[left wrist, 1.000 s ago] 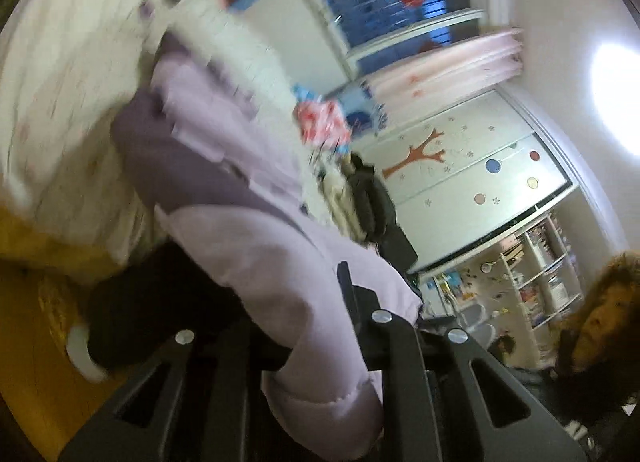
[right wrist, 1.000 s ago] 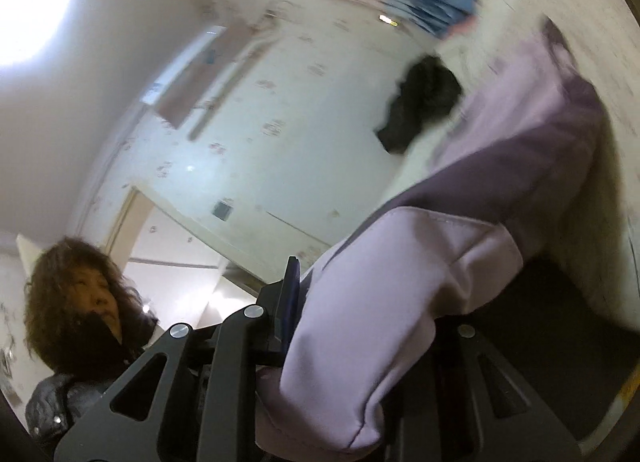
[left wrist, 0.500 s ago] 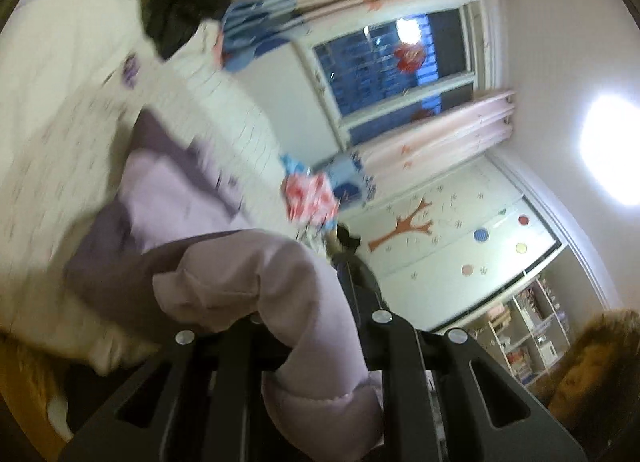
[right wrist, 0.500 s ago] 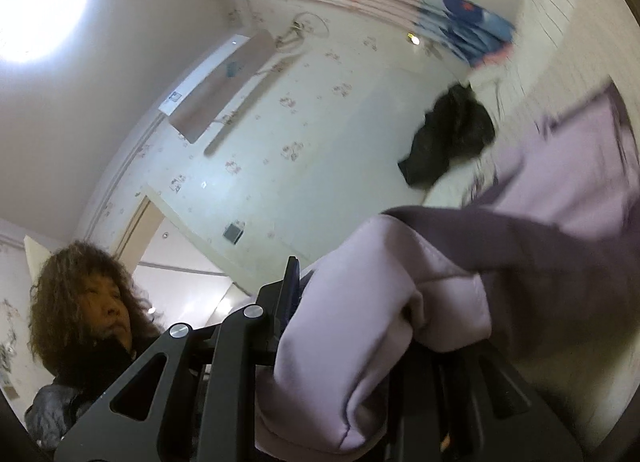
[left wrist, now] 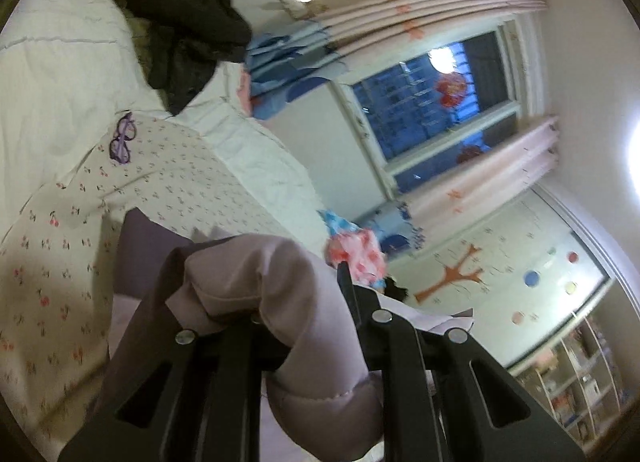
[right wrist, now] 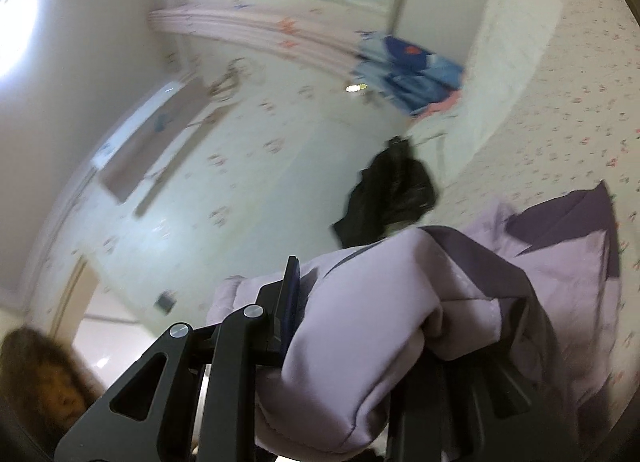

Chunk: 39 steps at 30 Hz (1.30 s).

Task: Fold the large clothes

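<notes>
Filling the left half of the left wrist view, bed point(left wrist: 60, 74) with cherry-print sheet point(left wrist: 172, 182), quilted white cover above it. Lilac padded jacket point(left wrist: 256, 274) bunched over the lower middle of that frame, dark purple panel trailing left onto the sheet; left gripper point(left wrist: 276, 326) clamped on a thick fold of it, fabric bulging up over and between the jaws. Right wrist view: same jacket point(right wrist: 380, 302) fills lower centre and right, draped out to the right edge; right gripper point(right wrist: 360, 342) clenched on a puffy hem fold, fabric wedged between the jaws. Black garment point(left wrist: 180, 18) heaped upper left of the left view. Purple glasses point(left wrist: 122, 138) on the sheet, left of centre, well apart from the jacket.
</notes>
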Tool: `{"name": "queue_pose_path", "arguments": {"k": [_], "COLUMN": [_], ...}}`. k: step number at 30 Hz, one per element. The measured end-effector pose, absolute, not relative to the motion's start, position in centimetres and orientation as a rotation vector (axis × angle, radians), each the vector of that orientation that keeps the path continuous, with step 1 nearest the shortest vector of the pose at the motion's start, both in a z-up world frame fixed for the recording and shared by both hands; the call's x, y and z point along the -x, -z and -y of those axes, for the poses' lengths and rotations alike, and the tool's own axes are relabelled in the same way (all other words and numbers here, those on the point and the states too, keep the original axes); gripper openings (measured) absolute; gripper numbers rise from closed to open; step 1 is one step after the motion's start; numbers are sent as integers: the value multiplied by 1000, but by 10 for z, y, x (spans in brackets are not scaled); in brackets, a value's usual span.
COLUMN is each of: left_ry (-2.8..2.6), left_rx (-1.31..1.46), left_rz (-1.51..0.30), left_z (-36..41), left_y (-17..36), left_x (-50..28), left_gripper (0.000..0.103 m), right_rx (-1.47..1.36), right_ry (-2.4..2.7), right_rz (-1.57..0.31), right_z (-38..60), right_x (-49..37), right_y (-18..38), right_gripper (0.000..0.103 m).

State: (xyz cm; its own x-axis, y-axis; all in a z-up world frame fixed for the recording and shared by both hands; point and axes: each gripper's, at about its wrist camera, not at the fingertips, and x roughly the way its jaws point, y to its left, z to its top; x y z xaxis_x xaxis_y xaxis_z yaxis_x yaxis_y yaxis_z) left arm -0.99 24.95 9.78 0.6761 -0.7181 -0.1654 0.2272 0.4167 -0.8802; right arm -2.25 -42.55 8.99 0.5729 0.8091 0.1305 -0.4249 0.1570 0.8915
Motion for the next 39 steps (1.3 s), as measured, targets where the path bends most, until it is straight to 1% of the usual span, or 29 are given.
{"name": "queue_pose_path", "arguments": {"k": [5,7,12,14,15,18,21,22,24,27,28,31,34,35,36,37,38,39], "left_ry": [513,455,333,318,322,346,337,314,262,186,175,170,186,193,214,249,294,332], "left_rx": [941,912,796,802,815,771,738,727,696,705,723,692,689,694,711,749,825,914], "left_rz": [-646,-675,-754,-759,-743,-653,-624,-639,-687,-804,-826,-839,-874,-880,-883,-885,-885,-883], "left_z": [-235,-228,-209,-210,-212,-212,-207,-204,-195,-187,-187,-186,-189,-191,-195,-199,-206,-213], "left_y": [-59,-43,-7,-4,-8,-40,-52,-47,-29,20,31,31,20,12,-2,-12,-20,-23], "left_x": [-33,-47,-68,-69,-67,-59,-68,-77,-95,-125,-132,-133,-134,-134,-131,-130,-129,-128], "left_gripper": [17,17,17,17,17,17,17,17,17,17,17,17,18,19,22,27,31,42], "right_rx": [-1113,-1144,-1156,-1152,-1130,-1065,-1062,-1064,-1069,-1102,-1103,-1071,-1127,-1149,-1180,-1202,-1208,-1203], "right_ry": [-775,-716,-632,-628,-628,-665,-646,-624,-556,-519,-513,-511,-527,-527,-541,-564,-578,-583], "right_rz": [-517,-562,-641,-637,-622,-551,-540,-556,-617,-702,-707,-752,-771,-777,-766,-735,-705,-683], "right_z": [419,415,408,408,407,407,410,410,408,400,398,394,400,403,408,410,411,412], "right_x": [-29,-50,-66,-65,-63,-59,-68,-77,-94,-120,-123,-127,-125,-125,-122,-119,-115,-111], "right_y": [-42,-13,42,43,34,0,-6,-2,24,71,73,72,75,73,68,62,51,38], "right_gripper": [24,24,23,23,24,23,23,23,22,18,18,18,22,26,38,44,58,66]}}
